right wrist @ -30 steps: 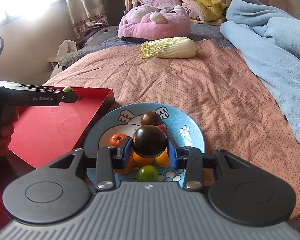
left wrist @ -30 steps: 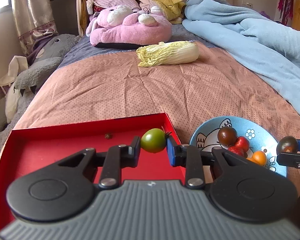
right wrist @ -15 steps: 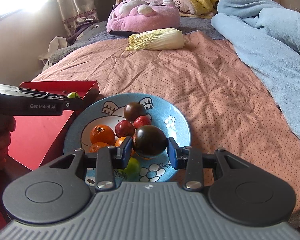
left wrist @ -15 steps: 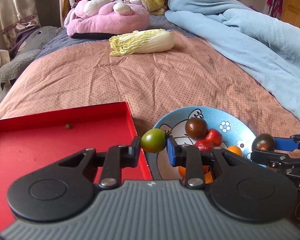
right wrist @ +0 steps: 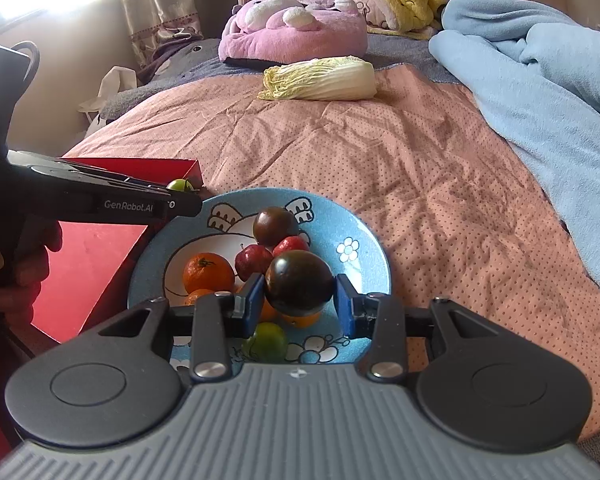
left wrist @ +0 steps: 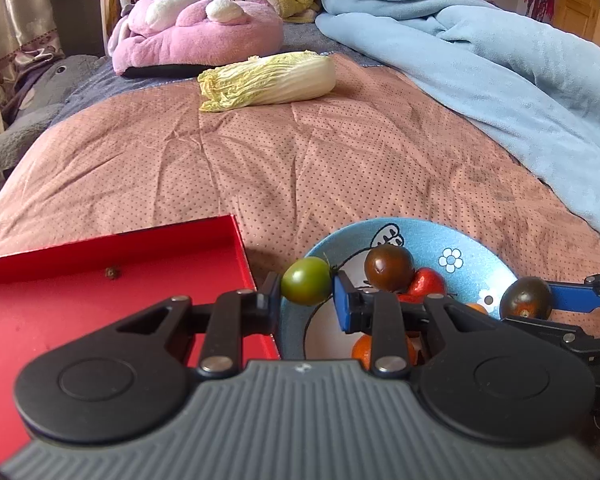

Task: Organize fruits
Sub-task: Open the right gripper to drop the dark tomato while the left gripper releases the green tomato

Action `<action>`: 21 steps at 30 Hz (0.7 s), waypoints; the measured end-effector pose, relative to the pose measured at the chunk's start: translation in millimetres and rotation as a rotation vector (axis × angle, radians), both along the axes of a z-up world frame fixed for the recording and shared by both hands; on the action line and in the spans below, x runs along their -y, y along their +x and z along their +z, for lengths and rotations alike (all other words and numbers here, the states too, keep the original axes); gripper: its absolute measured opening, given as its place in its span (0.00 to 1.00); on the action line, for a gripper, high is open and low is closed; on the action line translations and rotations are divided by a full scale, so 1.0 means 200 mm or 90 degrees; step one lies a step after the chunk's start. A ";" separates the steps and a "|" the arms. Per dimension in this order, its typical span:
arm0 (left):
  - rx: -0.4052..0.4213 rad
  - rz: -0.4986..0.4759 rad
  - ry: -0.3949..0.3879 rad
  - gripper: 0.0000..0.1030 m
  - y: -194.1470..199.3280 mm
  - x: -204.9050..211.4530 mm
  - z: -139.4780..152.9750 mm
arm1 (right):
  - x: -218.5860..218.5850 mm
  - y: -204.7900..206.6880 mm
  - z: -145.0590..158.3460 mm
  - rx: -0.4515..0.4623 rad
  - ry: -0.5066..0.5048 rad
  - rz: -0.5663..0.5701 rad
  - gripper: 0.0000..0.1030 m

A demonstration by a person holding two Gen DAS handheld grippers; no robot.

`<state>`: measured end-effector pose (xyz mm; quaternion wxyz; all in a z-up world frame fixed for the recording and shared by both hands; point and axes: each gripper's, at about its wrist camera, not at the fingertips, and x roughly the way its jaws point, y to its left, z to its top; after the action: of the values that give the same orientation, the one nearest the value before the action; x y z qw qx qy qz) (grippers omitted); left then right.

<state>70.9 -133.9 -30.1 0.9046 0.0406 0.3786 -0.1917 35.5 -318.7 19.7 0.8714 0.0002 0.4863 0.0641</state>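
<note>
Two tomatoes clamped between jaws: green tomato [left wrist: 306, 281]; dark tomato [right wrist: 299, 282].

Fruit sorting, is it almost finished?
Not nearly. The red tray holds no fruit yet. In hand: a green tomato in the left hand-held gripper, a dark tomato in the right hand-held gripper. Several fruits remain in the blue bowl.

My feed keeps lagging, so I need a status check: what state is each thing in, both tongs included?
Left tongs: shut on the green tomato, over the bowl's left rim.
Right tongs: shut on the dark tomato, above the bowl.
Blue bowl: upright, holding several fruits.
Red tray: open, one small speck inside.
Cabbage: lying on its side on the bed.
</note>
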 end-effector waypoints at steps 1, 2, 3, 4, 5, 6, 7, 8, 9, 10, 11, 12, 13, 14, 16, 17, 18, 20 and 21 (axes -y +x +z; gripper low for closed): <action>-0.001 -0.003 0.001 0.30 0.00 0.00 0.00 | 0.00 0.00 0.00 0.000 0.000 0.000 0.42; -0.002 -0.007 0.002 0.30 0.00 0.01 -0.01 | 0.00 0.01 -0.01 -0.001 0.000 0.000 0.42; -0.003 -0.010 0.002 0.31 0.01 0.01 -0.01 | 0.00 0.01 -0.01 -0.001 -0.001 0.000 0.42; -0.004 -0.012 0.001 0.31 0.01 0.01 -0.01 | 0.00 0.02 -0.01 -0.002 -0.002 -0.001 0.42; -0.005 -0.015 0.001 0.31 0.01 0.02 -0.01 | 0.00 0.02 -0.02 -0.003 -0.002 -0.002 0.42; -0.004 -0.016 0.000 0.31 0.01 0.02 -0.01 | 0.00 0.03 -0.03 -0.004 -0.002 -0.003 0.42; -0.002 -0.018 0.001 0.31 0.01 0.02 -0.01 | 0.00 0.04 -0.03 -0.006 -0.003 -0.005 0.42; -0.002 -0.021 0.002 0.31 0.01 0.02 -0.01 | 0.00 0.04 -0.04 -0.007 -0.004 -0.007 0.42; -0.003 -0.025 0.001 0.31 0.01 0.02 -0.01 | 0.00 0.05 -0.05 -0.008 -0.004 -0.008 0.42; -0.005 -0.026 0.000 0.32 0.01 0.02 -0.01 | 0.01 0.05 -0.05 -0.009 -0.005 -0.009 0.42; -0.007 -0.026 -0.001 0.32 0.01 0.02 -0.01 | 0.01 0.06 -0.06 -0.011 -0.006 -0.011 0.42; -0.006 -0.025 -0.004 0.32 0.00 0.01 -0.01 | 0.01 0.07 -0.07 -0.013 -0.006 -0.013 0.42; -0.005 -0.025 -0.007 0.34 0.00 0.01 -0.01 | 0.02 0.08 -0.08 -0.014 -0.004 -0.015 0.42; -0.005 -0.027 -0.010 0.37 -0.01 0.01 0.00 | 0.02 0.09 -0.09 -0.016 -0.003 -0.016 0.42; 0.001 -0.026 -0.008 0.52 -0.02 0.01 0.00 | 0.01 0.12 -0.11 -0.018 -0.004 -0.014 0.42; 0.004 -0.026 -0.005 0.54 -0.03 0.01 0.00 | 0.01 0.14 -0.12 -0.022 -0.006 -0.008 0.42; 0.004 -0.029 -0.005 0.54 -0.04 0.01 0.01 | 0.01 0.16 -0.13 -0.023 -0.008 -0.005 0.42; 0.000 -0.035 -0.009 0.55 -0.07 0.00 0.02 | 0.00 0.18 -0.14 -0.024 -0.013 -0.009 0.45; -0.004 -0.037 -0.012 0.55 -0.08 0.00 0.03 | 0.01 0.19 -0.14 -0.025 -0.010 -0.008 0.55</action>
<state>54.3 -133.5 -23.8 0.8979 0.0423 0.3782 -0.2214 72.6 -320.0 -7.4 0.8619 -0.0020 0.5041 0.0546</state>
